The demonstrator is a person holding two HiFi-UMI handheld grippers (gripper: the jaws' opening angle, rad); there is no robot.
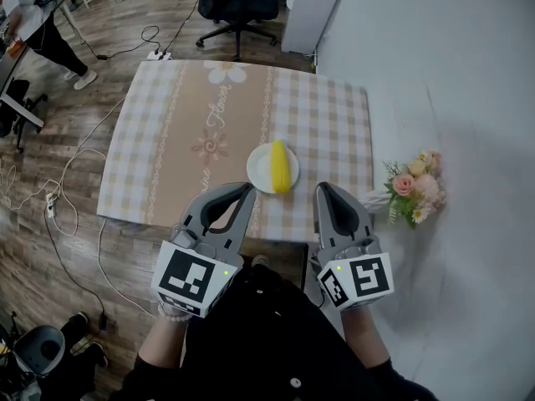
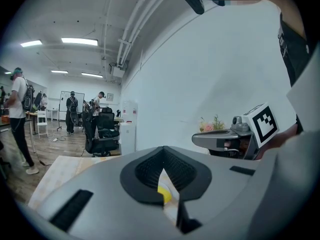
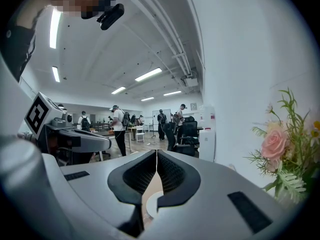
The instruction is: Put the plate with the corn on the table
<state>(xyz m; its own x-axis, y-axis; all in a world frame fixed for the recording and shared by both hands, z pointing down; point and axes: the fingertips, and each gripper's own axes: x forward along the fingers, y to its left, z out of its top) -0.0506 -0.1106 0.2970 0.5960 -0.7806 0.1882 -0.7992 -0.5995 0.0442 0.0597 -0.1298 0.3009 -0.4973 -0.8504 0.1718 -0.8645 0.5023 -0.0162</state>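
The desk (image 1: 167,140), covered with a checked cloth that has a beige flowered band, fills the middle of the head view. A black office chair (image 1: 238,2) stands beyond its far edge.

The left gripper (image 1: 248,190) and the right gripper (image 1: 323,189) hover side by side over the near edge. The left gripper view and the right gripper view each show jaws pressed tip to tip with nothing between them, so both are closed and empty.

The white plate (image 1: 256,172) lies flat on the desk, near the near edge and right of centre. It is just beyond the two grippers and touches neither. The yellow corn (image 1: 281,165) lies across it, pointing from near edge to far edge. A bunch of flowers (image 1: 414,186) sits off the desk's right edge.

Since the plate already rests on the desk, the placing looks finished. The next move seems to call only for keeping both grippers clear of the rim. Any further nudge would first need the jaws opened.
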